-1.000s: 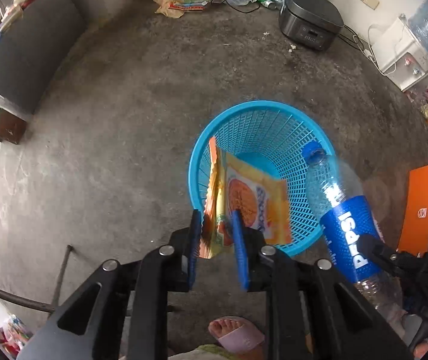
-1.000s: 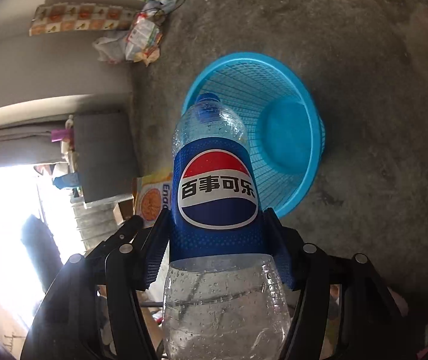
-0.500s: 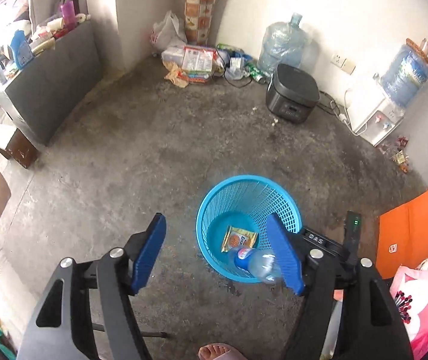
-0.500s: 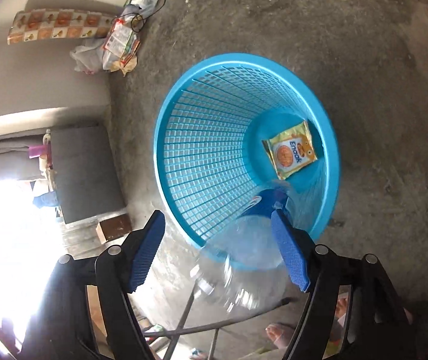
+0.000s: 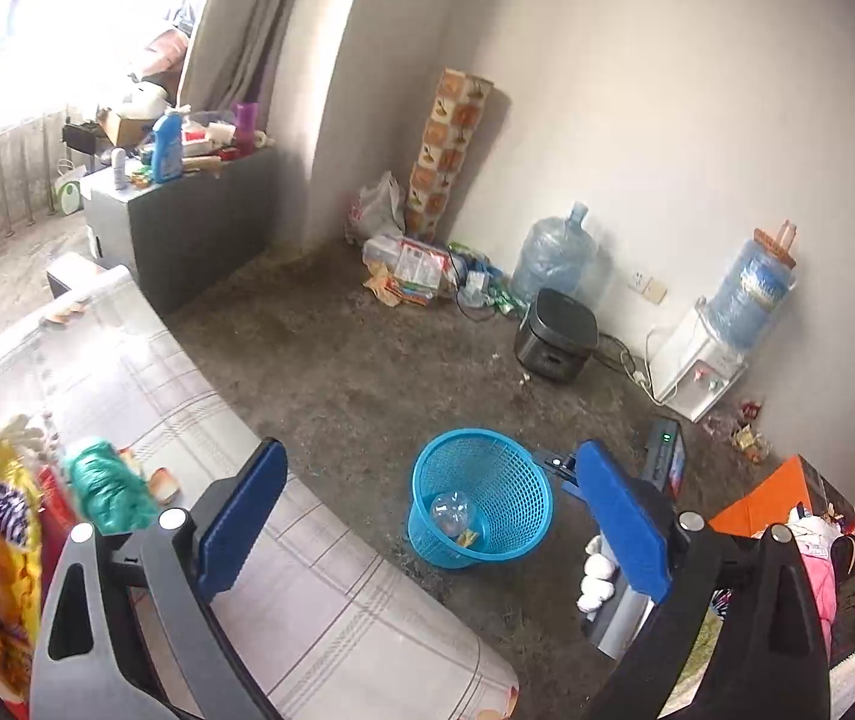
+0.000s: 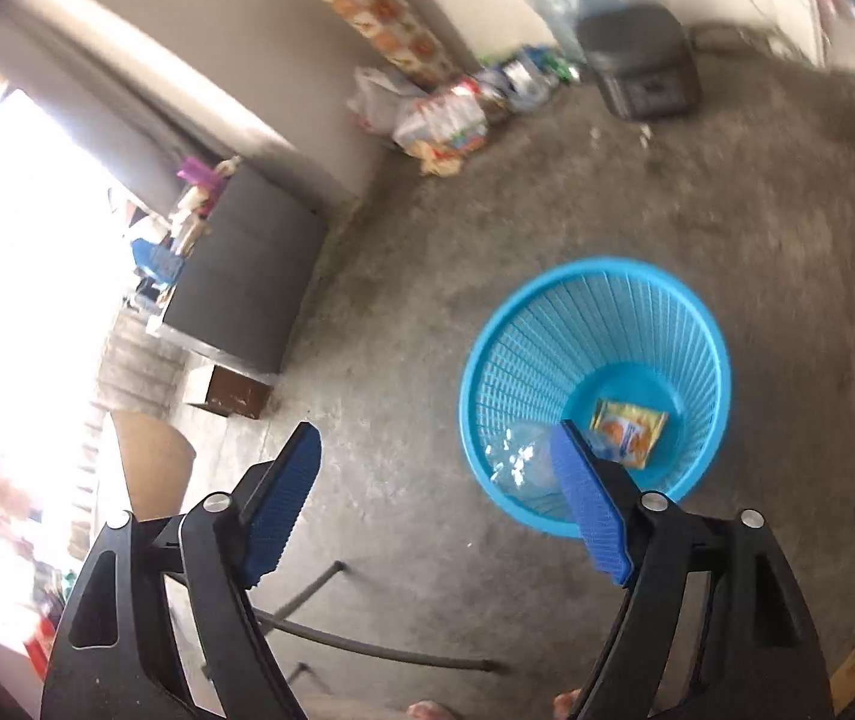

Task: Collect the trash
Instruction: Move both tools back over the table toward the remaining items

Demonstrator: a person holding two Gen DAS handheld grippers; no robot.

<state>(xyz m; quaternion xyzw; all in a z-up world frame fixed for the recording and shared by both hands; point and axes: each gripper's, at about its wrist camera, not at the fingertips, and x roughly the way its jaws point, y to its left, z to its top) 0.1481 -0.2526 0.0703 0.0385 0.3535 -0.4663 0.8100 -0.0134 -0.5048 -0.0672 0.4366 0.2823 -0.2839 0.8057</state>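
Both items had dropped into the blue basket: the bottle and snack wrapper lay at its bottom. Above it, the left gripper and right gripper had just opened wide, empty. More litter waited on the table beside the basket.

Blue basket on grey floor

The mesh basket is bright blue; inside lie a clear bottle and a yellow-orange packet. The cloth is white with a grey check. Both grippers' pads are blue on black frames.
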